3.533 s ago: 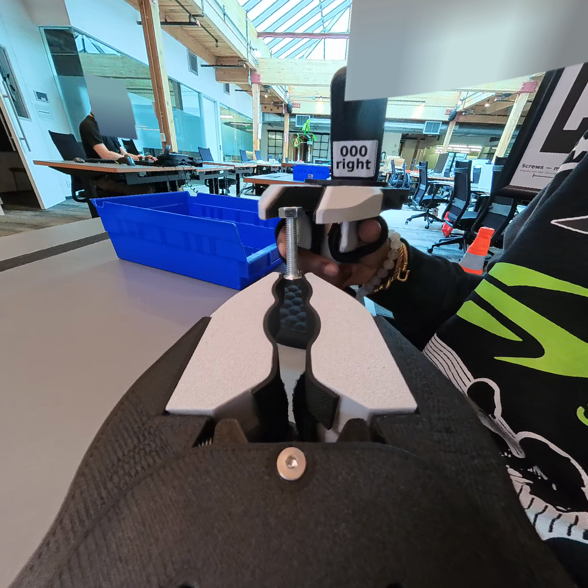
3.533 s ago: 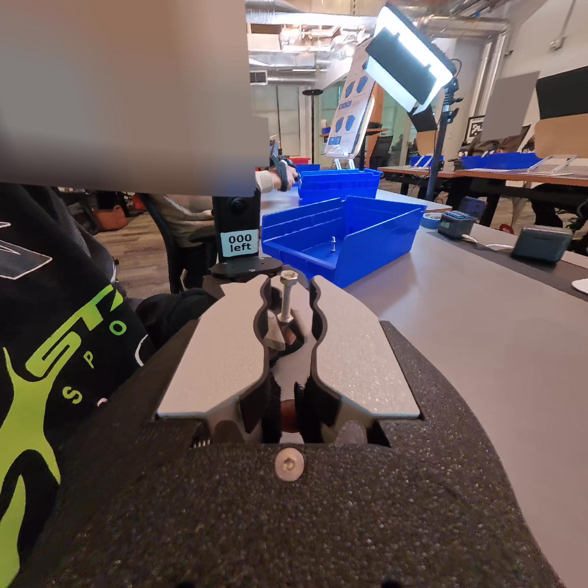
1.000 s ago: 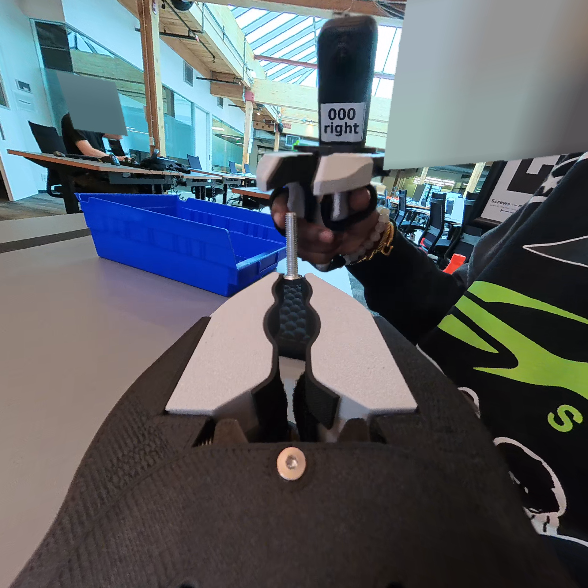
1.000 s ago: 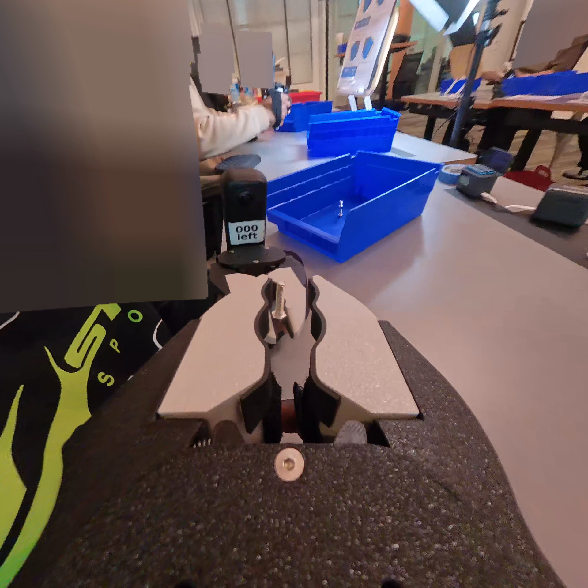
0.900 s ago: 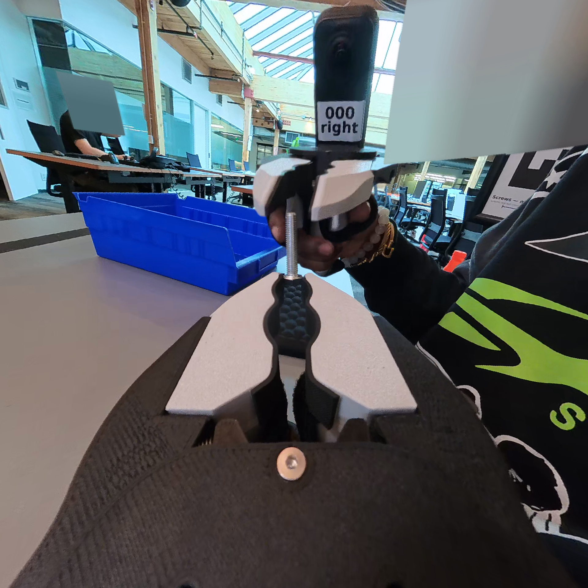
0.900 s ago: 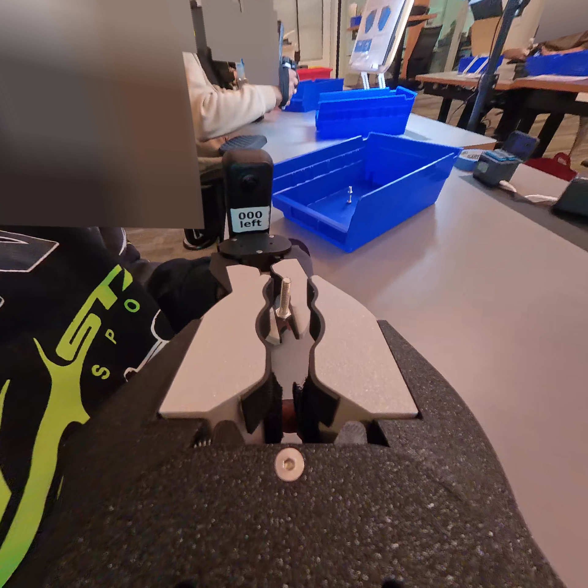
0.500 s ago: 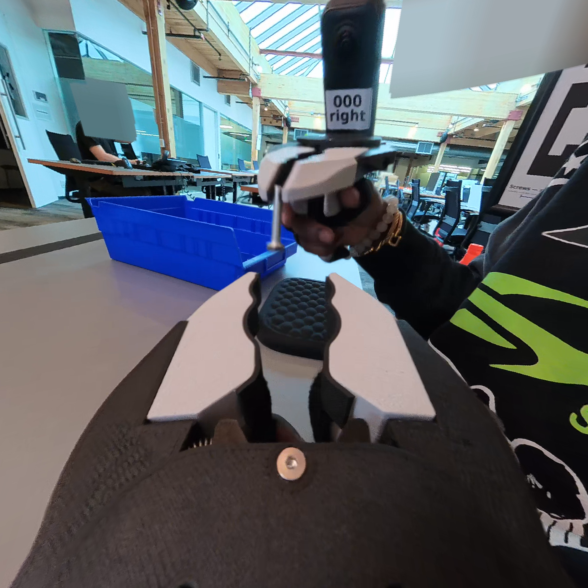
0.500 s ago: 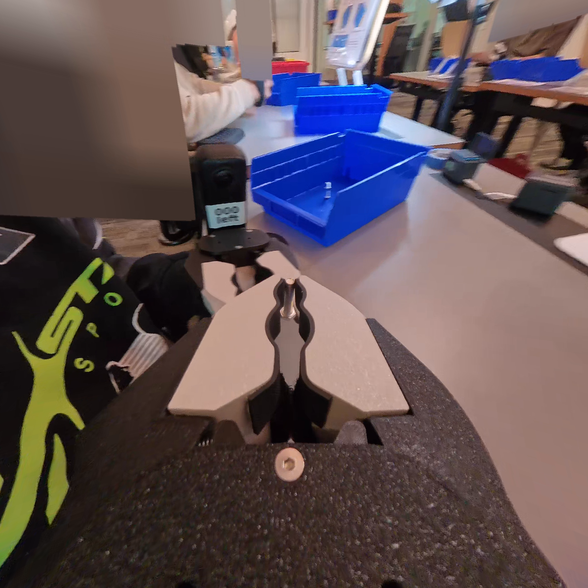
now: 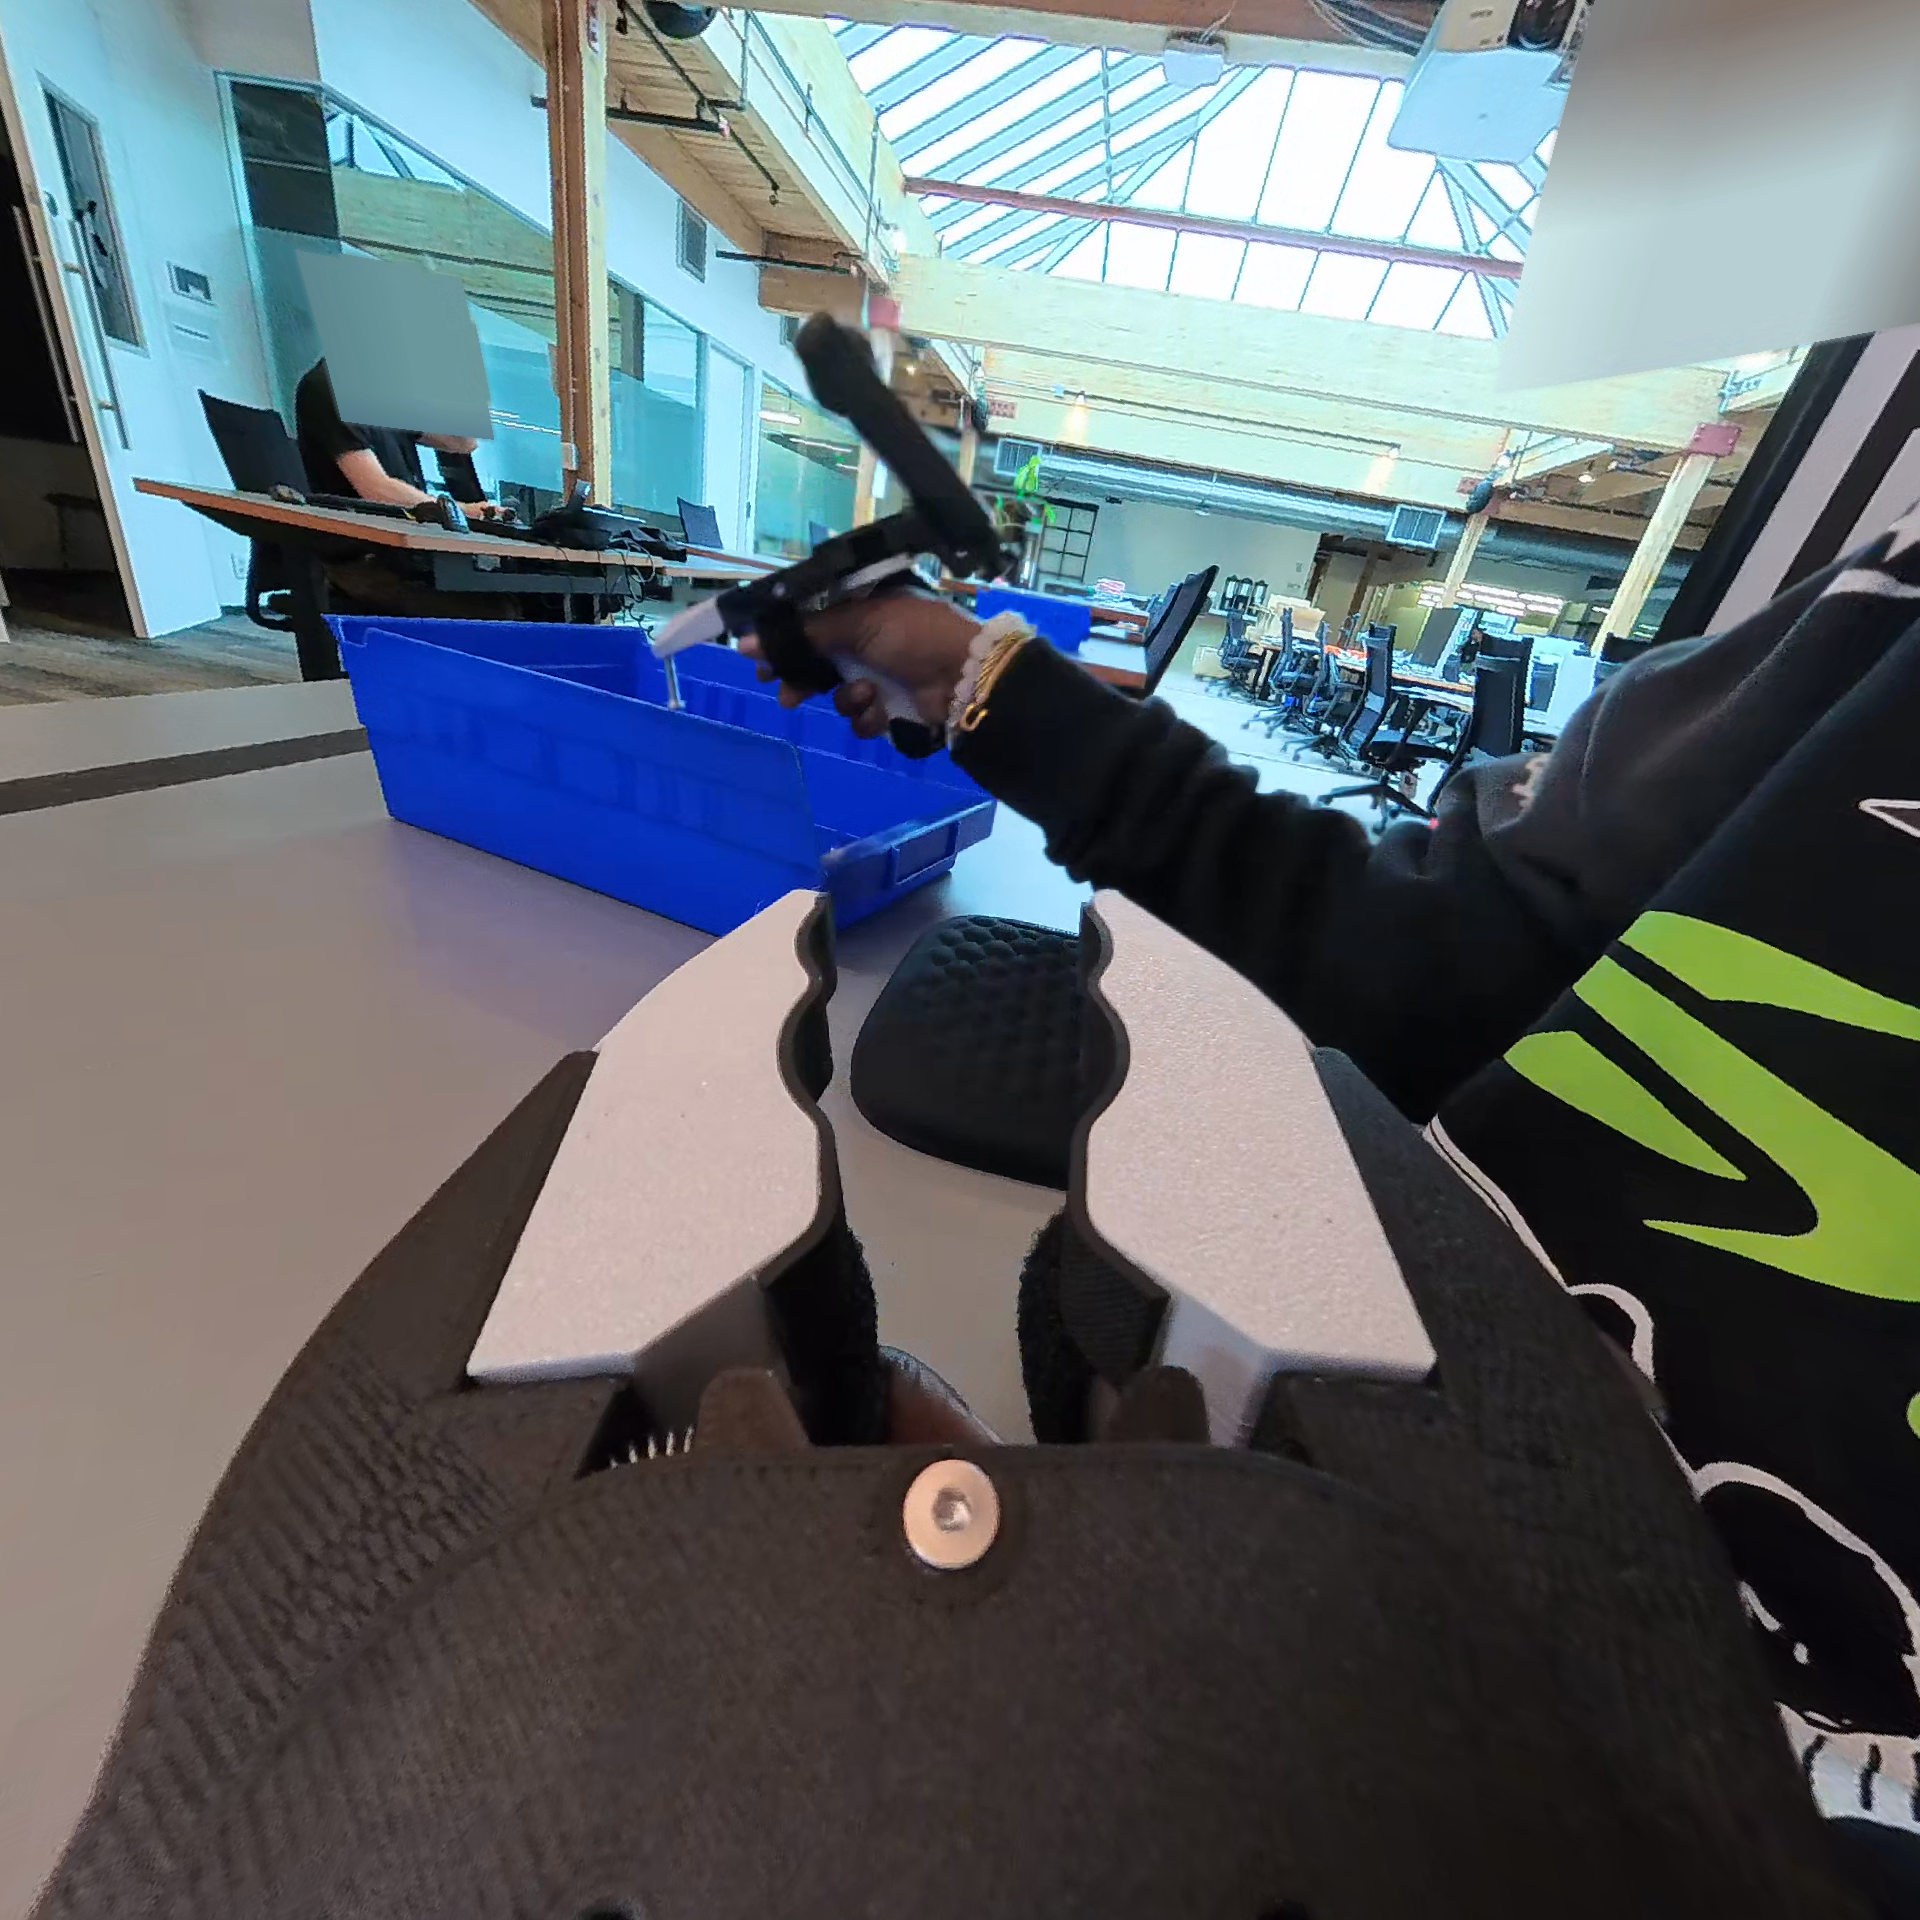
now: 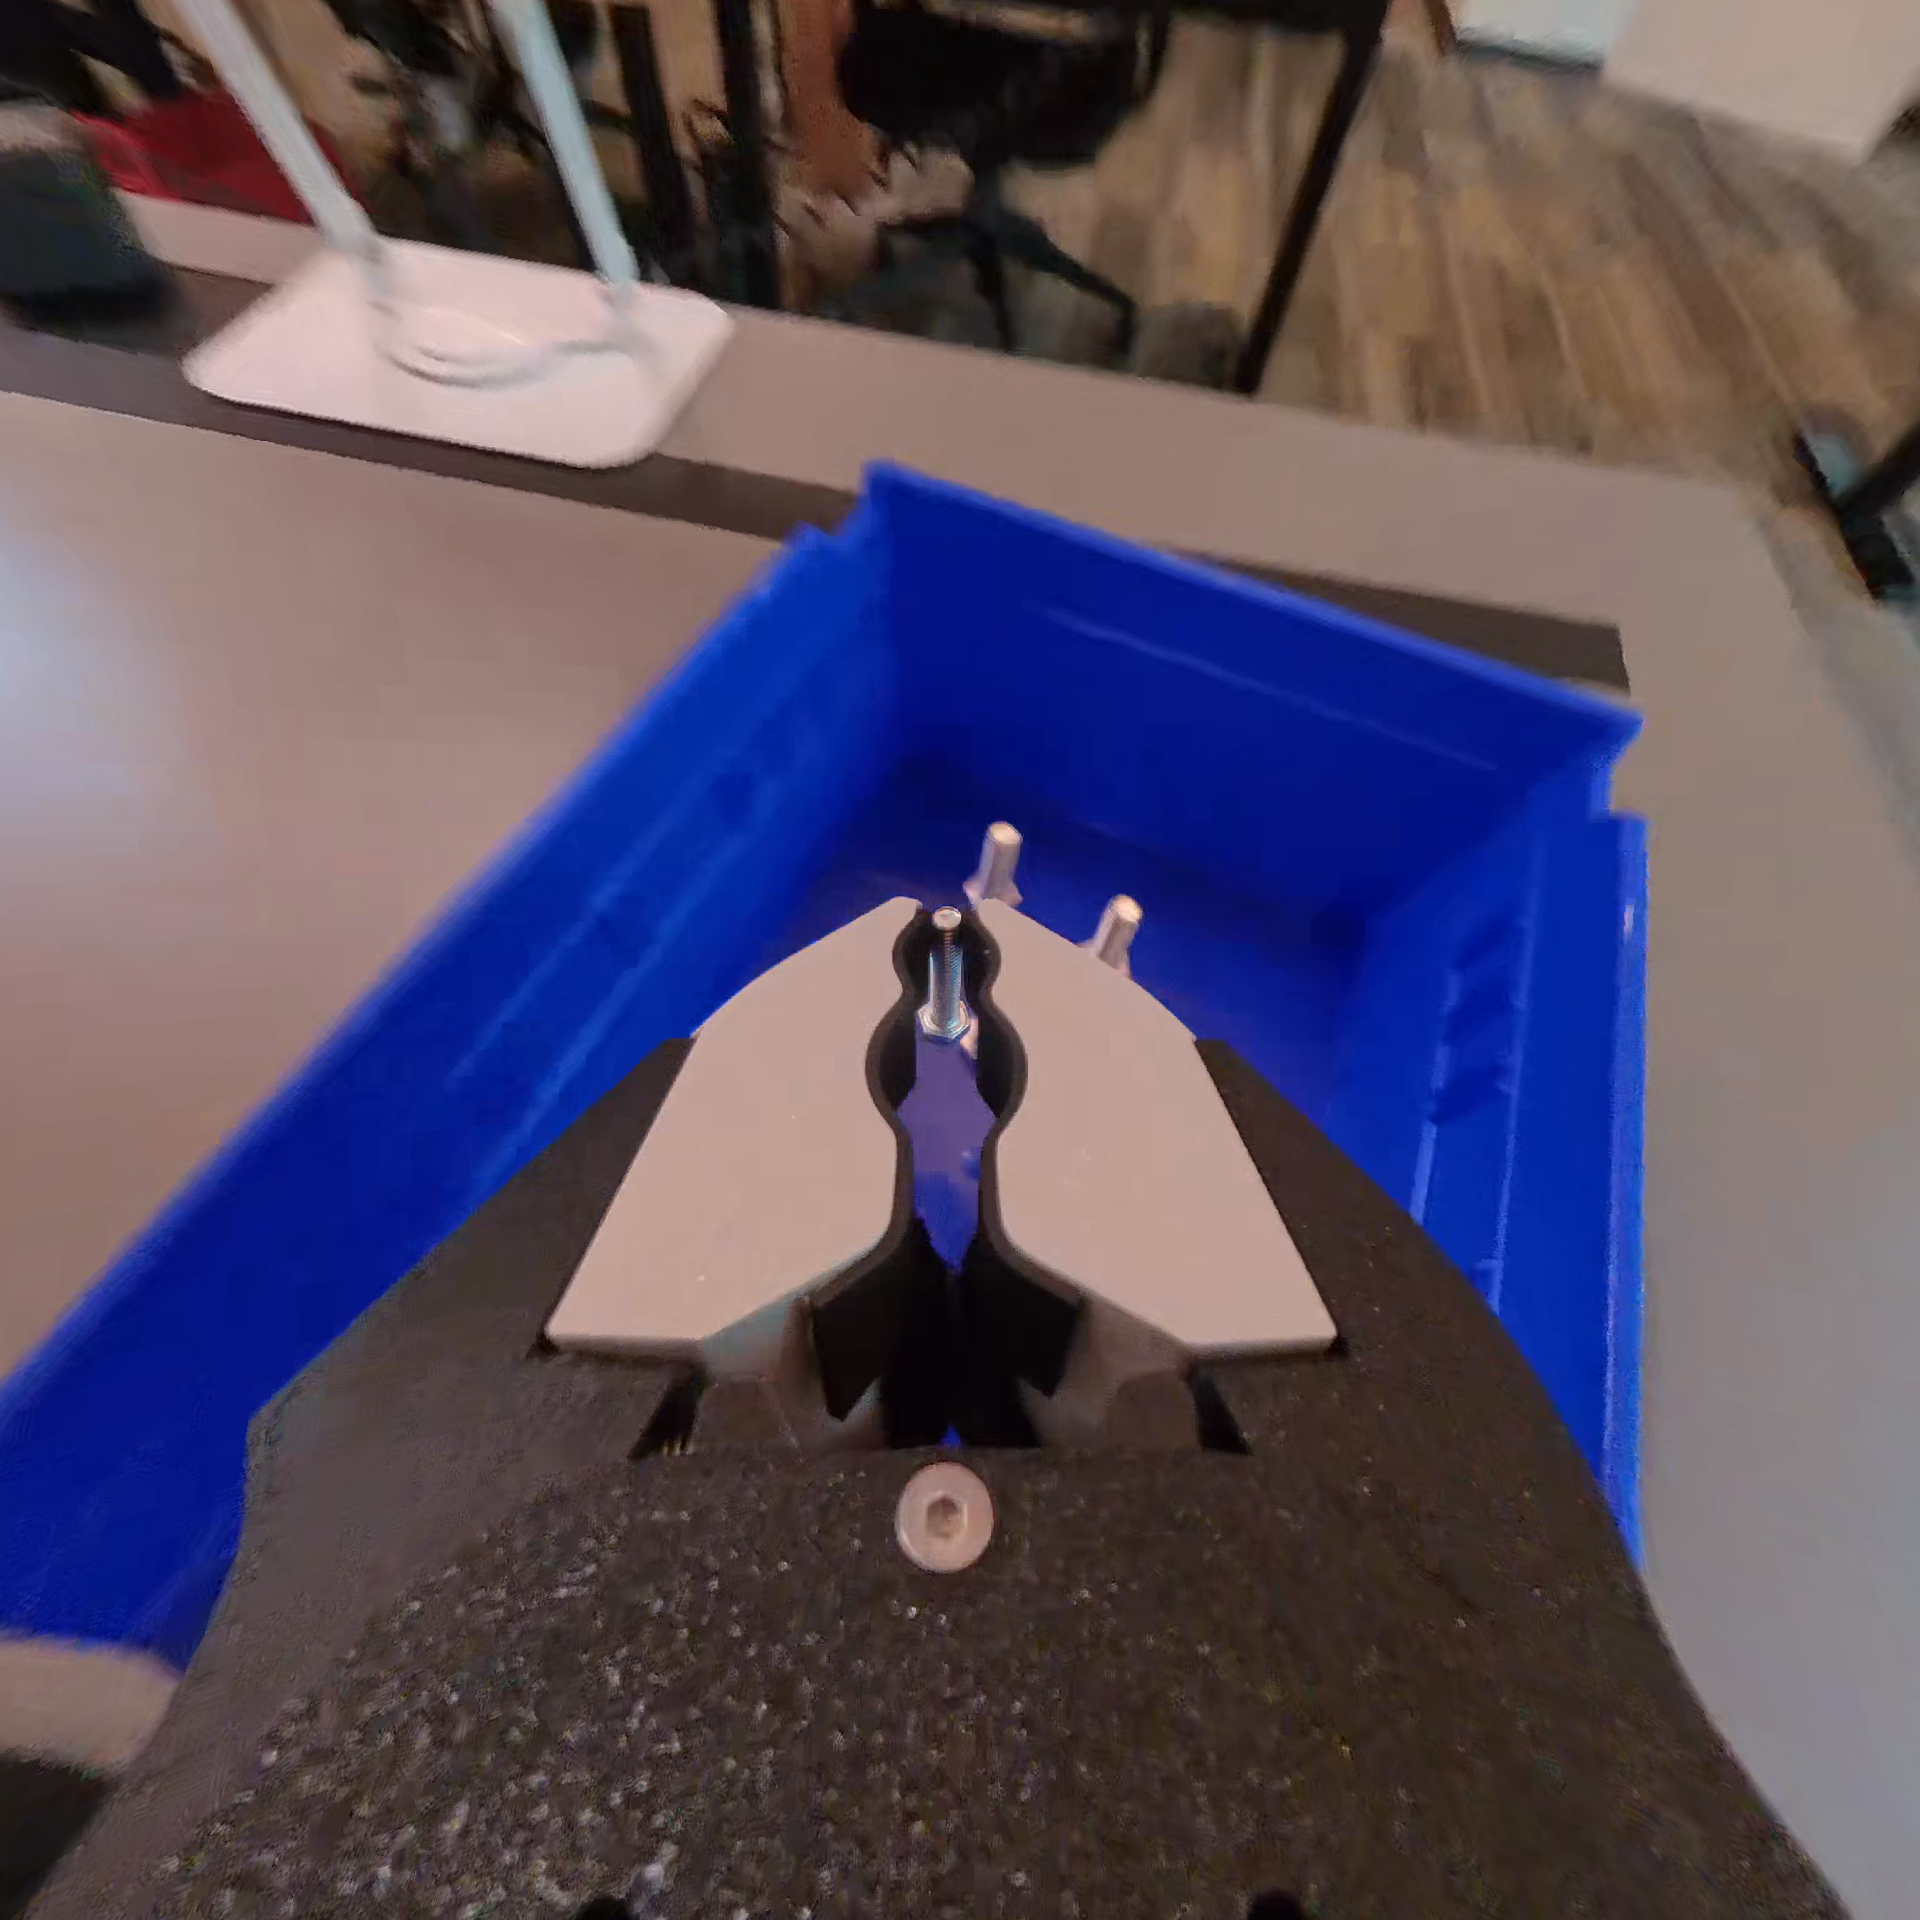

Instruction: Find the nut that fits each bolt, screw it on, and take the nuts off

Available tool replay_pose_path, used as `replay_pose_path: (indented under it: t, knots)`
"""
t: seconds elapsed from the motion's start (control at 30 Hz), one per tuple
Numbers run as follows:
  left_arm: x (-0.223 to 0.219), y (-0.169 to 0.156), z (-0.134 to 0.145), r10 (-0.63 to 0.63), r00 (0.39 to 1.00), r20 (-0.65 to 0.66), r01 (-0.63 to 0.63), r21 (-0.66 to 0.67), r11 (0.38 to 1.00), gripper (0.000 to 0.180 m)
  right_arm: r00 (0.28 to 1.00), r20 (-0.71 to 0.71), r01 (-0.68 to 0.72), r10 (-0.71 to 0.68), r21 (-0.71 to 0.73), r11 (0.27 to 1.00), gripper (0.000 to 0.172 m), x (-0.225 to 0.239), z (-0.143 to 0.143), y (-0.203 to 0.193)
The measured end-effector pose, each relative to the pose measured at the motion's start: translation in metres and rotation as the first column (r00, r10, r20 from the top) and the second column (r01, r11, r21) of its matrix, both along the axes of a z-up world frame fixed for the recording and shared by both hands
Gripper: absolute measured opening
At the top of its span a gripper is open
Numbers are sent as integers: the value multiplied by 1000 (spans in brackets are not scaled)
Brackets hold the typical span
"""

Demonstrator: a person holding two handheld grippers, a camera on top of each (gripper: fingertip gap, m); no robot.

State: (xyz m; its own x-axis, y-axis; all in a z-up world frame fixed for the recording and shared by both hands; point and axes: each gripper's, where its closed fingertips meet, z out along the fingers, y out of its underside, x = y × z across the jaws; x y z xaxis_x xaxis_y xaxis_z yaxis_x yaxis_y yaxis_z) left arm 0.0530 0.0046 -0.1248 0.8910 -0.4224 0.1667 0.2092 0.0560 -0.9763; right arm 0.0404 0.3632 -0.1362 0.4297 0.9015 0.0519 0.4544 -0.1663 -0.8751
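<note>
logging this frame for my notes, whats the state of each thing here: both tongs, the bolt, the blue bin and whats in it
left tongs: open, nothing between the fingers
right tongs: shut on the bolt, over the bin
bolt: silver, gripped near its threaded tip, head hanging down
blue bin: open-topped, on the grey table
two other bolts: standing upright in the bin

A grey table [image 9: 260, 1039] carries a blue bin [image 9: 582, 769] and a white stand base [image 10: 457, 353].

Open-plan office: rows of desks [image 9: 436, 535], swivel chairs [image 9: 1382, 707], skylight roof [image 9: 1195, 239].
</note>
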Motion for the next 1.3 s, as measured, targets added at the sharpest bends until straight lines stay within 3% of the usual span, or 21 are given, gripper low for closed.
replay_pose_path:
  t: [0.17, 0.37, 0.6, 0.73, 0.87, 1.0, 1.13, 1.3]
  knots:
    - [-1, 1, -1, 0, 1000, 6, 0, -7, 1000, 44, 991, 106, 94, -82, -110, 989, 6, 0, -47, 27]
    - [-1, 1, -1, 1, 1000, 2, -1, -10, 1000, 44, 980, 166, 130, -106, -142, 981, 6, 2, -71, 36]
    - [-1, 1, -2, 4, 1000, -2, -4, -10, 1000, 44, 979, 167, 136, -114, -131, 982, 13, 4, -70, 37]
    - [-1, 1, -2, 6, 1000, 0, -6, -11, 1000, 44, 991, 77, 114, -109, -75, 991, 16, 3, -43, 24]
    - [-1, 1, -2, 6, 1000, 2, -6, -11, 1000, 44, 984, -176, -4, 9, 32, 999, 28, -1, 13, -26]
    - [-1, 0, 0, -6, 1000, 25, 7, -24, 1000, 43, 866, -417, -248, 275, 118, 961, 35, 6, 54, -118]
    - [-13, -10, 6, 17, 999, 36, -15, -60, 998, 39, 736, -527, -412, 425, 149, 899, 34, 24, 53, -188]
    - [-89, -56, 37, 231, 958, -172, -261, -179, 949, 39, 697, -531, -449, 481, 200, 871, 32, 31, 25, -220]
